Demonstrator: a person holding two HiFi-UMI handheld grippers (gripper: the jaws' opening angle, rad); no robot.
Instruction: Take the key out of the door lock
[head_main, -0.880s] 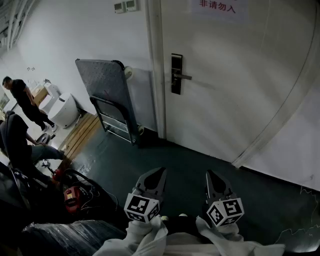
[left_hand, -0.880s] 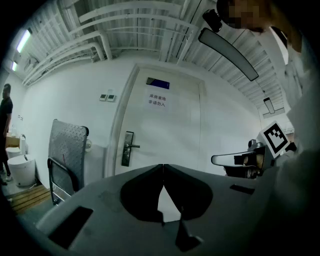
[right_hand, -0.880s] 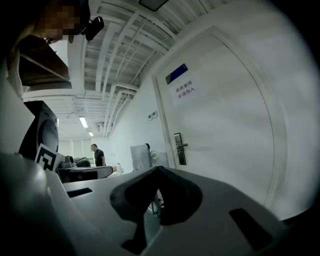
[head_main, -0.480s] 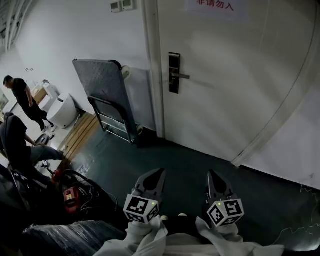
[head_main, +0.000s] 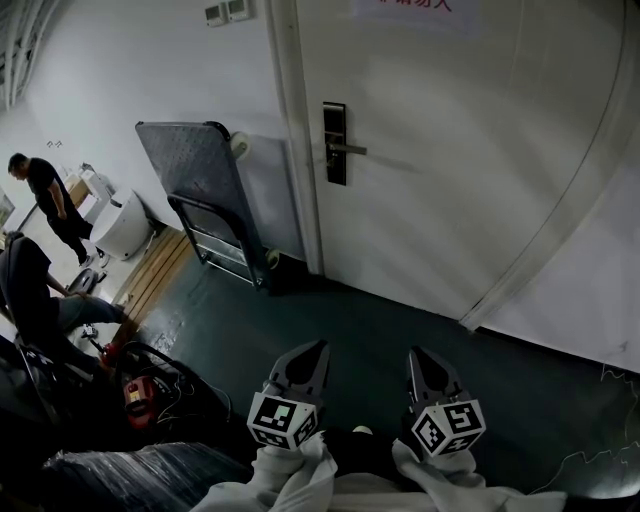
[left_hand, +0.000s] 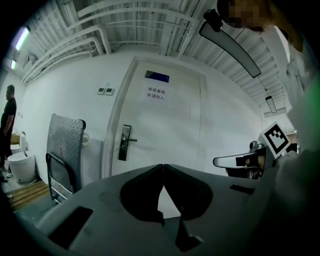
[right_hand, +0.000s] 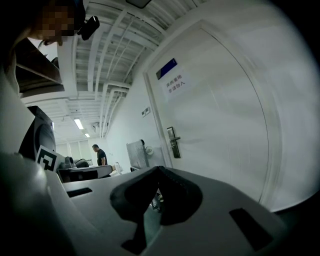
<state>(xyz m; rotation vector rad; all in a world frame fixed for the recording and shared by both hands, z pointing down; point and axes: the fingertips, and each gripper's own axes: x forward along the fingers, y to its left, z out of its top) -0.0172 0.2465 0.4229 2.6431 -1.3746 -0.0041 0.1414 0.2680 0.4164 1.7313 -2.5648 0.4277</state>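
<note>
Left hand-held gripper (head_main: 318, 347) and right hand-held gripper (head_main: 416, 353) hang low with jaws closed and empty, well apart from the door lock (head_main: 334, 143), likely because the approach is not finished; a key there is too small to see.

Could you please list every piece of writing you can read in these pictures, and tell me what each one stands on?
"库房重地": upper line of the paper sign on the door.
"非请勿入": lower line of the same sign; it is small, so this is a best reading.
Blue plate above the sign: too small to read.
Wall panels beside the door: no legible print.
</note>
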